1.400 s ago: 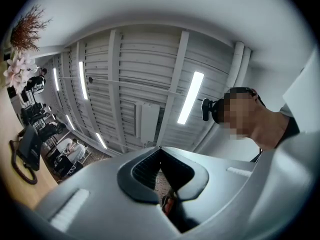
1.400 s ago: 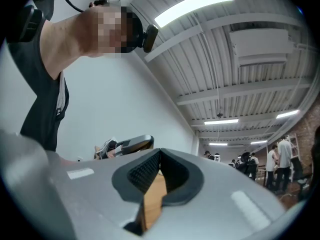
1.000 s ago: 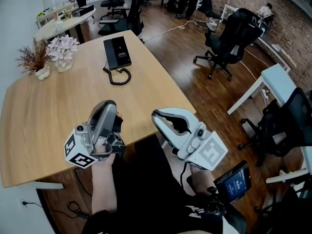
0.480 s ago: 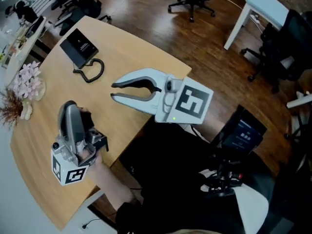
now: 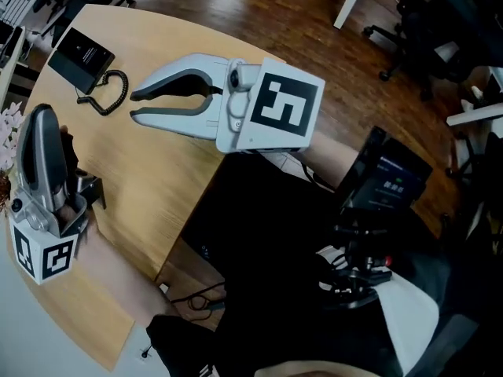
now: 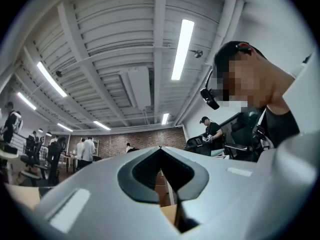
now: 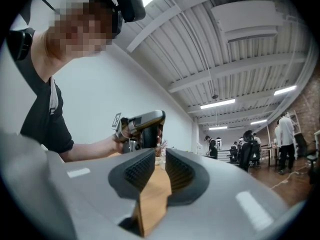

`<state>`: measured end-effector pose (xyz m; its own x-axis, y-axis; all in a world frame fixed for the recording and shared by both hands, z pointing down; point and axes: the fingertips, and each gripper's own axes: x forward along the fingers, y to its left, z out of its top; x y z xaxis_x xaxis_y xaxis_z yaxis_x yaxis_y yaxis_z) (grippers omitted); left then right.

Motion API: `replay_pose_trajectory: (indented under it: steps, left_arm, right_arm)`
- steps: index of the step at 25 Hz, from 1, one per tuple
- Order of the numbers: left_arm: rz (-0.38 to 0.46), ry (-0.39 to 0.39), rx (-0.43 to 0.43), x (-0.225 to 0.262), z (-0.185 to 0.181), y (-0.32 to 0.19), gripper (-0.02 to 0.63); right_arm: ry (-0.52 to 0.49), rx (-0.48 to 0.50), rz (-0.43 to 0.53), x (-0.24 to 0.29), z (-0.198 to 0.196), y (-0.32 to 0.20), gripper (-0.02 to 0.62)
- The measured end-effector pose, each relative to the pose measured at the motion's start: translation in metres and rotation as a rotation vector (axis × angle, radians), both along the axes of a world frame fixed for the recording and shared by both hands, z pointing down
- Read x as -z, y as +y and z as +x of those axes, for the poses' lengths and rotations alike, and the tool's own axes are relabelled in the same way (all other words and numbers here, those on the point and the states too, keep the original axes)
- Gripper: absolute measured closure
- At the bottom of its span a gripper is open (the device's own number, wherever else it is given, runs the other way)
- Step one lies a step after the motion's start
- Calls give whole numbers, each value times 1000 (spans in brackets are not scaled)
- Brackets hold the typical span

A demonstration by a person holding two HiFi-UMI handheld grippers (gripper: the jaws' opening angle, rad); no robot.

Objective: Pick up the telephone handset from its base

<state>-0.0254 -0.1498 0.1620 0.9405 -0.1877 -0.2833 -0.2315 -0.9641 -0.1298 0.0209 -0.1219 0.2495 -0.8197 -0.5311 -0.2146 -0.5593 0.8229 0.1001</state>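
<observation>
Right hand-held gripper (image 5: pixel 134 107) hung empty, jaws apart, aimed across the tabletop (image 5: pixel 157 187) at the telephone handset (image 5: pixel 69 65), which lay on its base (image 5: pixel 91 49) well beyond, probably lining up a reach. Left hand-held gripper (image 5: pixel 43 120) stood closed, upright, out of the way. A second earlier the right one had hung by the lap; it had since swung out over the wood.

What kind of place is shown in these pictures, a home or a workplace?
Most likely a workplace, an open office. A desk telephone sits on a large wooden table, wheeled office chairs stand on the wood floor, and several people stand in front of a brick wall.
</observation>
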Motion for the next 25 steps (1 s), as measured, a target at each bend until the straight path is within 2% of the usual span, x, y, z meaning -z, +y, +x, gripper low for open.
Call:
replay_pose_trajectory:
  steps: [3,6,10,13,18,25]
  left_arm:
    - [-96,34,36,-24,-10,-36,606]
    - [-148,17,154,-52,-27,-72,606]
    - [-250,-22,215,-86,-46,-103,606]
    - [-312,7,278,-104,-69,-122,606]
    - [-380,86,309,-120,-96,-144,606]
    - [-443,93,360,-142,-111,-154,606]
  right_arm:
    - [32,24,36,11,-3,-10,529]
    - [54,35,54,26,0,-24,529]
    - [30,-5,29,46,-1,-59,529]
    - [57,8,-8,45,-20,-105,529]
    - [107,-35,-83,19,-49,-178,529]
    - [57,-147,-159,-14,-48,-271,529]
